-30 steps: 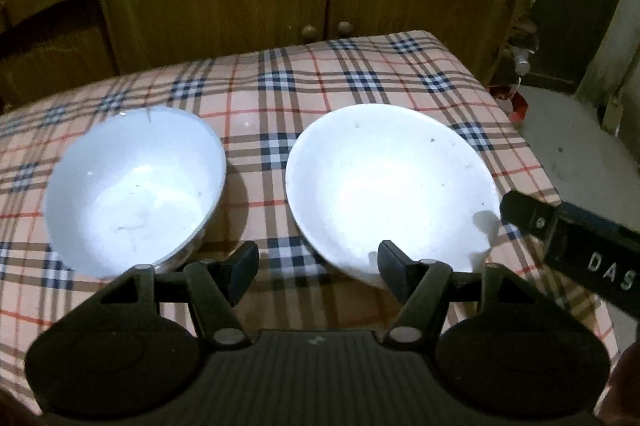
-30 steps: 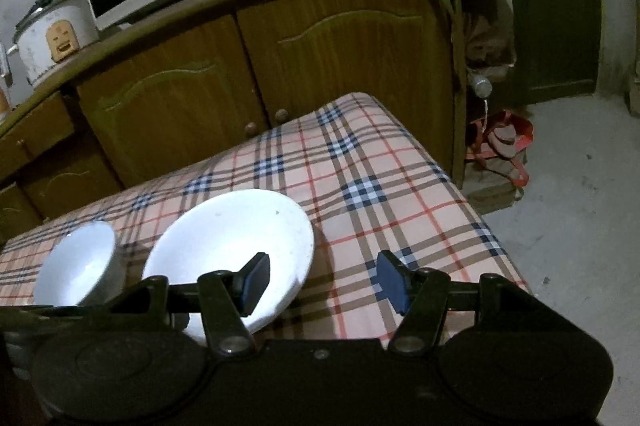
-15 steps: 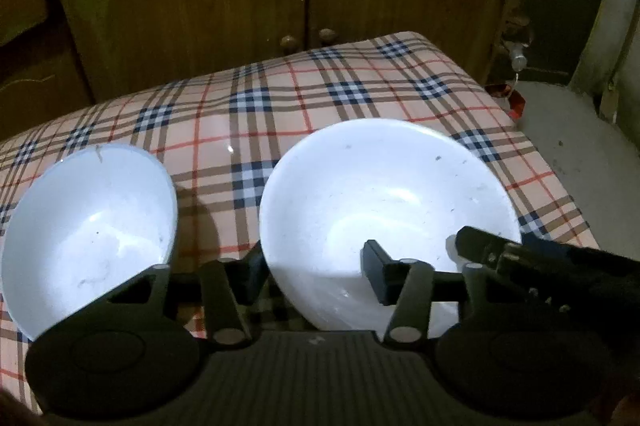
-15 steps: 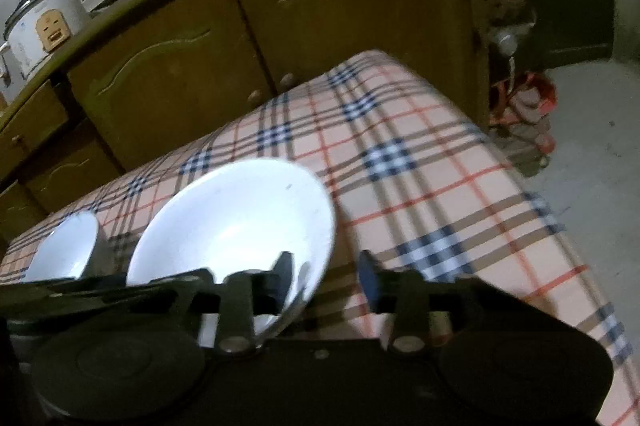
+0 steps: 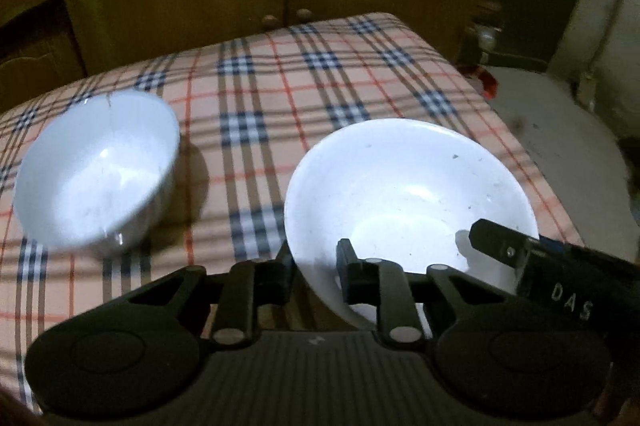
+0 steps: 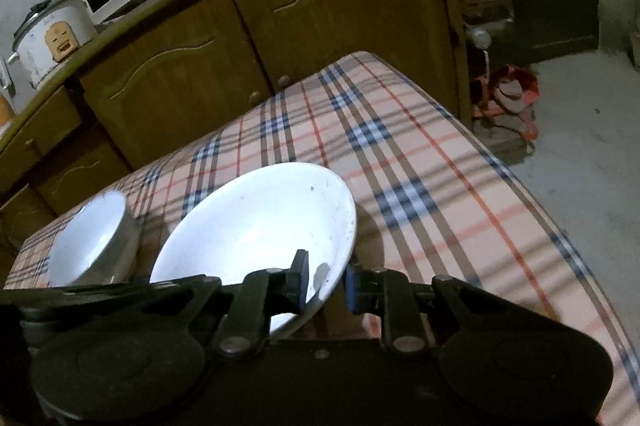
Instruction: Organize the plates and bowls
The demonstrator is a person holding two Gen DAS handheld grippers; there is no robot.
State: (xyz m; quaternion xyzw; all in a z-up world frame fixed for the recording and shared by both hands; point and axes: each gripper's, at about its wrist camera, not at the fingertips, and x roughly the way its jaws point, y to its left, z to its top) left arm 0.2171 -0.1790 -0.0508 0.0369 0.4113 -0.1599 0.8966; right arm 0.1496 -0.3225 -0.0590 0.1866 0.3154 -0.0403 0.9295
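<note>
the wide white bowl (image 5: 404, 194) sits on the checked tablecloth (image 5: 280, 98), right of the smaller white bowl (image 5: 96, 170). both tongs have just been closing and now pinch its near rim: the left gripper (image 5: 314, 272) straddles the rim's left portion, the right gripper (image 6: 326, 284) its right portion, one finger inside and one outside on each. likely faults: the glazed rim slips from the narrow pads if the lift is uneven; unequal raising tilts the bowl; a sideways swing strikes the smaller bowl close by.
</note>
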